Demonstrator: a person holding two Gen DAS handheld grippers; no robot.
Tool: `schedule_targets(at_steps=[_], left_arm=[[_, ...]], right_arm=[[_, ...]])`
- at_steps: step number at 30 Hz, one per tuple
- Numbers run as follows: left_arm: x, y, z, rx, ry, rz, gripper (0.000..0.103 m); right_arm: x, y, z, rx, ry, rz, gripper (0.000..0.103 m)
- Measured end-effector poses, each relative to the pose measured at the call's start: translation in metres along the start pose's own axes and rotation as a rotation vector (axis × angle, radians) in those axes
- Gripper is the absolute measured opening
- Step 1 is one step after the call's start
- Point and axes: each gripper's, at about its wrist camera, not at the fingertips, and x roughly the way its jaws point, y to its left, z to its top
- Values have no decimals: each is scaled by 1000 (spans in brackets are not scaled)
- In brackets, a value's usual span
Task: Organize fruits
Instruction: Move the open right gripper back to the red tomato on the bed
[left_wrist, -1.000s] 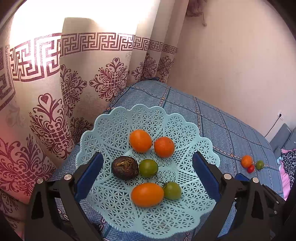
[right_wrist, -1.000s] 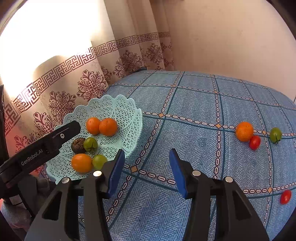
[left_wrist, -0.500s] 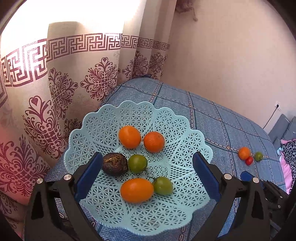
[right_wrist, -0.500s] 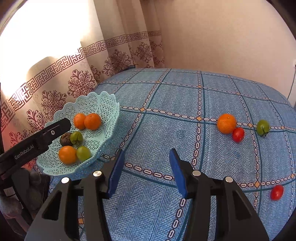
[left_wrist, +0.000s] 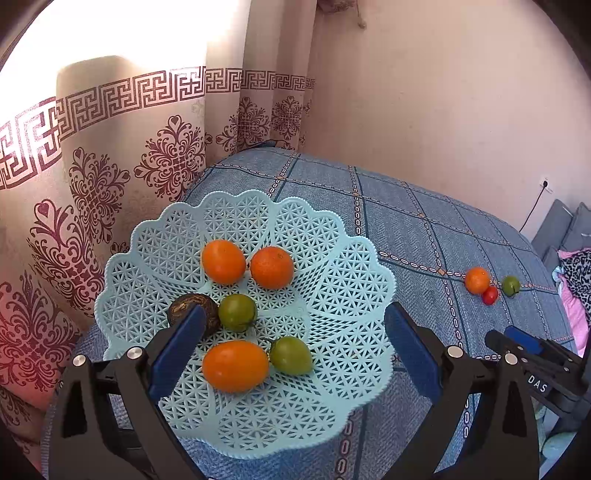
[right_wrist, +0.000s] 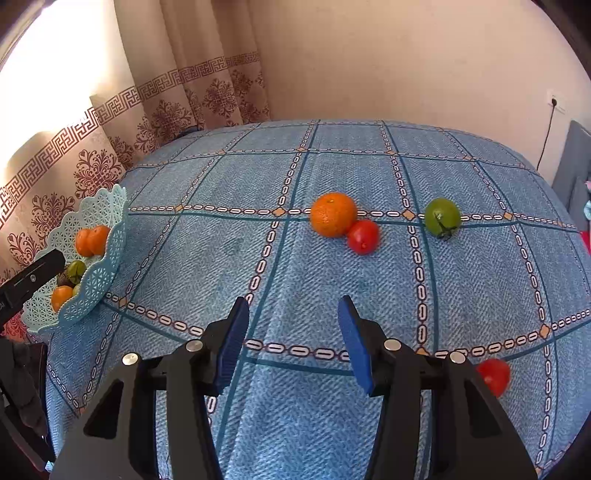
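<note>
Since the left claw (left_wrist: 291, 345) has drifted off to one side over the last second, the left wrist view now has the pale turquoise lattice plastic basket (left_wrist: 343, 258) shifted right in frame, sitting at the bed's curtain-side corner. Claw released, nothing between the blue pads. Basket load is unchanged: two round oranges (left_wrist: 271, 267), an oval orange fruit (left_wrist: 235, 365), two green tomatoes (left_wrist: 237, 312) and a dark wrinkled round fruit (left_wrist: 183, 308).

Right wrist view: right claw (right_wrist: 293, 341) has swung away from the basket toward the loose fruit, which now sits much nearer and centred. Claw released, empty, hovering over the blue checked bedspread (right_wrist: 258, 258). Ahead mid-bed: a dimpled round orange (right_wrist: 333, 214) touching a small red tomato (right_wrist: 363, 236), and a green stemmed tomato (right_wrist: 442, 217) apart to the right. Another red tomato (right_wrist: 494, 374) lies just right of the claw, partly hidden.

Read: four pieces left, next pick probably the orange/red pair. Touching fruit, so one may roll.
</note>
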Motion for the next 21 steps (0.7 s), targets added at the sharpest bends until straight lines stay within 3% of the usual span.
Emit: schedule_targets(at_steps=[12, 21], left_arm=[[-1, -39, 0, 113, 3, -40, 99], [5, -69, 4, 187, 10, -61, 99]], right_arm=[[17, -40, 21, 56, -5, -38, 49], [36, -49, 36, 69, 9, -44, 40]])
